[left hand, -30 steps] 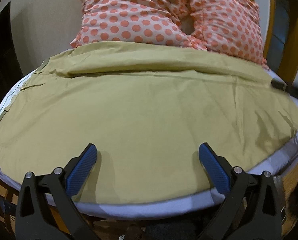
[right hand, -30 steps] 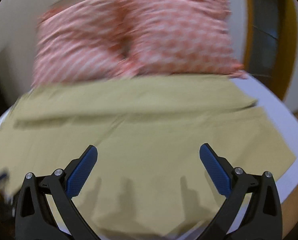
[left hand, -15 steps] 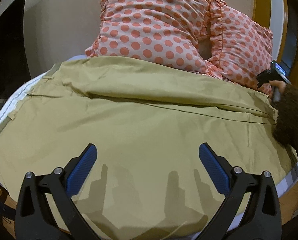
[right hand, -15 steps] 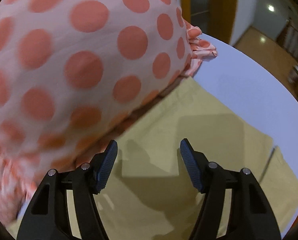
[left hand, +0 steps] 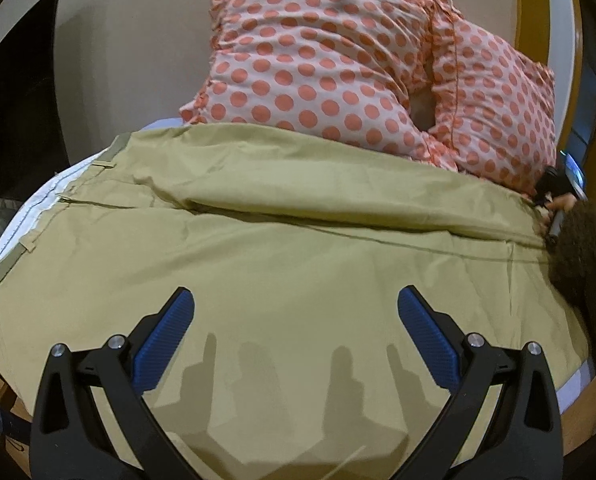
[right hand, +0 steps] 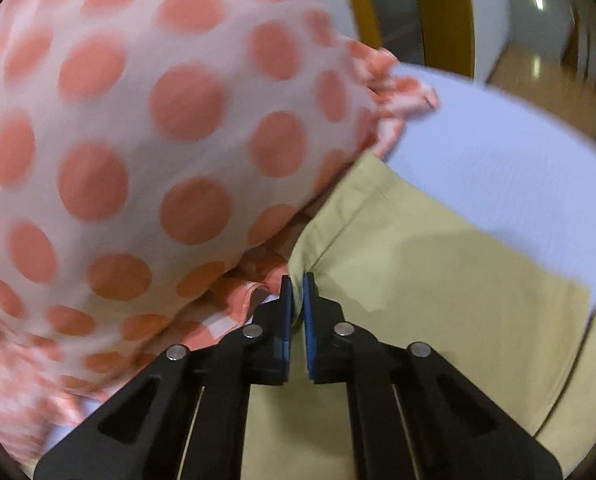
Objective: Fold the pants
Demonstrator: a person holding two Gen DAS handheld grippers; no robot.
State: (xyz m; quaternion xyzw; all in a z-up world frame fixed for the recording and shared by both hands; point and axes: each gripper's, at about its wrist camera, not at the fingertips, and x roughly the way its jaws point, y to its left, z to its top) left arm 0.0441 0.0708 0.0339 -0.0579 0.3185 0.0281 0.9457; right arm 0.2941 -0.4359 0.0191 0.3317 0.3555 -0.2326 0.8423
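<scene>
Khaki pants point(left hand: 298, 248) spread flat across my white mattress point(right hand: 498, 184), polka-dot pillows point(left hand: 338, 68) at their far edge, my left gripper point(left hand: 296, 320) hovering wide open above them, my right gripper point(right hand: 297, 284) pinching the hem beside a pillow

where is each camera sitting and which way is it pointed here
Left wrist: rides the open left gripper low over the bed's near edge, facing across the khaki pants to the polka-dot pillows; the person's right hand shows far right.
Right wrist: rides the right gripper, close beside a pillow, facing the pant-leg hem; its fingers are shut on the fabric edge.
Shared: pants, pillows, white sheet.
</scene>
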